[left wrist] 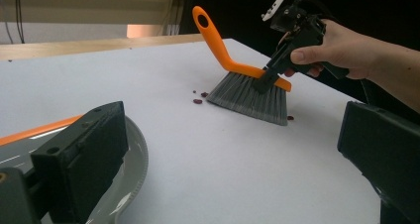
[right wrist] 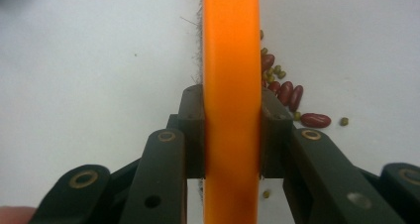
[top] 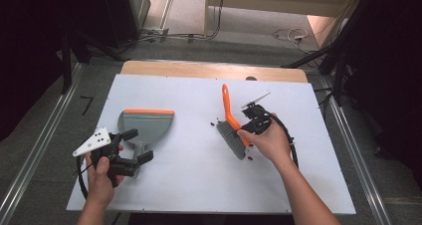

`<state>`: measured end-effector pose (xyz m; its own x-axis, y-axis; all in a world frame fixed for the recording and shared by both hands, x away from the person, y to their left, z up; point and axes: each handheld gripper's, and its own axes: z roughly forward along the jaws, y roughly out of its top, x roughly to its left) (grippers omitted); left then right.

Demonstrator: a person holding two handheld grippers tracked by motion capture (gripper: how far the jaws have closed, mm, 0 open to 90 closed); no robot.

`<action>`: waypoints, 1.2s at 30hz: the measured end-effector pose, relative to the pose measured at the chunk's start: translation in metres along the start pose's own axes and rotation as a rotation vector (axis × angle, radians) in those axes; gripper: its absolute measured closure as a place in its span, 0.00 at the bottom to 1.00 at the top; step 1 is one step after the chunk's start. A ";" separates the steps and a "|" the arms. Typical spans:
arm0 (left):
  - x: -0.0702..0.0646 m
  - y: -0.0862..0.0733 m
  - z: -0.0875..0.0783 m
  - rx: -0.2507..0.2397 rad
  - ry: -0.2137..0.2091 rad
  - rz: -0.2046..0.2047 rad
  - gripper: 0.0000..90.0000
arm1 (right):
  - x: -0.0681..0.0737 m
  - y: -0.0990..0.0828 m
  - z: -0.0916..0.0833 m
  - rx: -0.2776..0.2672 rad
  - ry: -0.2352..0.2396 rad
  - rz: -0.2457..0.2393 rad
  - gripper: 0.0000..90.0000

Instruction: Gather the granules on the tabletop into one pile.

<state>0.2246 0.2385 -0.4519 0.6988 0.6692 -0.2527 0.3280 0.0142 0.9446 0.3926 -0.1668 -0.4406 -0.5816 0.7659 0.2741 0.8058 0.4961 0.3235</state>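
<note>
The setting looks like a lab or recording room set up for tests, not a home. A plain white table (top: 199, 180) on a wooden top (top: 214, 69) stands alone on grey carpet floor (top: 45, 135), with metal rails (top: 35, 150) running along the floor past its left and right edges. Loose cables (top: 189, 36) and a plug strip (top: 298, 36) lie on the floor beyond the far edge. Dark stands and black equipment (top: 358, 51) crowd the far corners, and a pale wall panel (top: 278, 1) closes the back.
</note>
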 end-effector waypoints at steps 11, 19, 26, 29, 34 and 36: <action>0.000 0.000 0.001 0.001 0.000 -0.004 0.00 | 0.023 0.018 -0.013 -0.056 -0.033 -0.037 0.76; 0.000 0.000 0.000 -0.002 -0.003 -0.002 0.00 | 0.044 0.041 0.023 0.011 0.004 -0.041 0.76; 0.000 0.000 -0.001 -0.004 -0.003 -0.005 0.00 | 0.025 0.041 0.021 -0.002 0.001 0.030 0.76; 0.000 0.000 0.000 -0.002 -0.003 -0.003 0.00 | 0.016 0.035 0.016 -0.009 -0.008 0.054 0.76; -0.001 0.000 0.002 0.005 -0.005 0.002 0.00 | 0.003 0.025 0.010 -0.020 -0.006 0.085 0.76; -0.002 0.000 0.002 0.008 -0.005 0.002 0.00 | 0.001 0.022 0.006 -0.038 -0.014 0.060 0.76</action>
<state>0.2248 0.2355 -0.4522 0.7026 0.6654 -0.2522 0.3318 0.0072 0.9433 0.4106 -0.1525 -0.4380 -0.5309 0.7993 0.2816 0.8340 0.4339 0.3409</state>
